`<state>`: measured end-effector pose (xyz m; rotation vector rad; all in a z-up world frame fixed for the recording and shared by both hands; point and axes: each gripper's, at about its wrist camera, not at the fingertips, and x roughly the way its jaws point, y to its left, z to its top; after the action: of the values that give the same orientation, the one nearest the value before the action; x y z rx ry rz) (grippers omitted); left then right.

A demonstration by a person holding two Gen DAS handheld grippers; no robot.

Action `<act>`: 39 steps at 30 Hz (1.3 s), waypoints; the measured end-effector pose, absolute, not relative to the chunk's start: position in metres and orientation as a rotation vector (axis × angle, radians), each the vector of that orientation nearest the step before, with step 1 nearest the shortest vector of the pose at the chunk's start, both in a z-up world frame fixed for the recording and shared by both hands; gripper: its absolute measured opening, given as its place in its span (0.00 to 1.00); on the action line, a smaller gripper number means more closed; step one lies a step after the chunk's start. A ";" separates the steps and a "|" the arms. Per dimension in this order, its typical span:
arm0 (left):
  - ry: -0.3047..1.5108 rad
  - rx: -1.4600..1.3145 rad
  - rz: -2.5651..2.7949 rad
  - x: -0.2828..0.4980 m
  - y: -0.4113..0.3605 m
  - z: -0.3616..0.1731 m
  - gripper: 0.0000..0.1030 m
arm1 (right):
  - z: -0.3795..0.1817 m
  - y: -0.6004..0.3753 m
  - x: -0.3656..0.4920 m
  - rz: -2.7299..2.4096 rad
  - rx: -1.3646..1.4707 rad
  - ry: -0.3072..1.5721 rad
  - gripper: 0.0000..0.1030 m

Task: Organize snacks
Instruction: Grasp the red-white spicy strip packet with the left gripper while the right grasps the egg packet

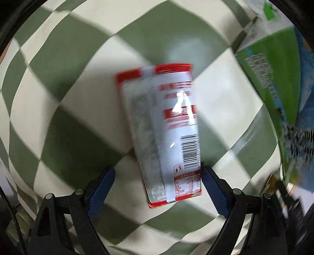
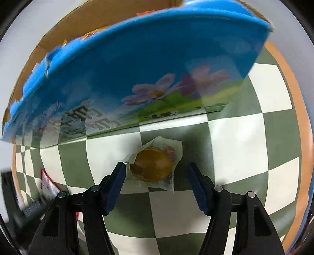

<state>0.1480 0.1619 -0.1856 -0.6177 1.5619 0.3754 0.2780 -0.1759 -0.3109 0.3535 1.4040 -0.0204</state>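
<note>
A red and white snack packet [image 1: 162, 133] lies on the green and white checkered cloth [image 1: 58, 82]. My left gripper [image 1: 158, 176] is open, its blue-padded jaws on either side of the packet's near end. A clear-wrapped round brown bun [image 2: 152, 164] lies on the cloth in the right wrist view. My right gripper [image 2: 156, 172] is open, with its jaws on either side of the bun; the left pad touches the wrapper's edge. A large blue cardboard box with flower print [image 2: 137, 72] stands just beyond the bun.
The same box [image 1: 274, 78] rises at the right in the left wrist view, green and blue. Its open brown inside [image 2: 109, 17] holds orange packets. The red packet's corner [image 2: 48, 185] shows at the lower left. The table's orange edge [image 2: 294, 109] runs along the right.
</note>
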 end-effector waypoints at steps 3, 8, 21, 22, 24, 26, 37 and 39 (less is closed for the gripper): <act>1.555 -0.635 0.330 0.143 0.167 -0.186 0.87 | -0.312 -0.183 0.284 -0.027 0.384 1.386 0.72; 1.520 -0.539 0.313 0.158 0.160 -0.188 0.87 | -0.321 -0.179 0.294 -0.019 0.401 1.393 0.68; 1.501 -0.085 -0.040 0.163 0.054 -0.176 0.55 | -0.336 -0.138 0.234 0.170 0.096 1.531 0.47; 1.514 -0.068 -0.072 0.159 0.044 -0.177 0.55 | -0.338 -0.138 0.225 0.181 0.081 1.545 0.47; 1.529 -0.081 -0.104 0.155 0.035 -0.180 0.55 | -0.342 -0.138 0.212 0.197 0.062 1.568 0.47; 1.565 -0.151 -0.113 0.155 0.036 -0.186 0.66 | -0.345 -0.144 0.204 0.201 0.106 1.593 0.59; 1.659 -0.382 0.016 0.176 0.055 -0.213 0.71 | -0.359 -0.217 0.188 0.035 0.719 1.639 0.76; 1.647 -0.287 0.004 0.171 0.047 -0.209 0.64 | -0.371 -0.229 0.184 0.018 0.793 1.658 0.76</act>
<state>0.1715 0.0475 -0.2095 -0.2874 1.6470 0.0045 0.1836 -0.2294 -0.3705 0.7925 1.6581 0.0179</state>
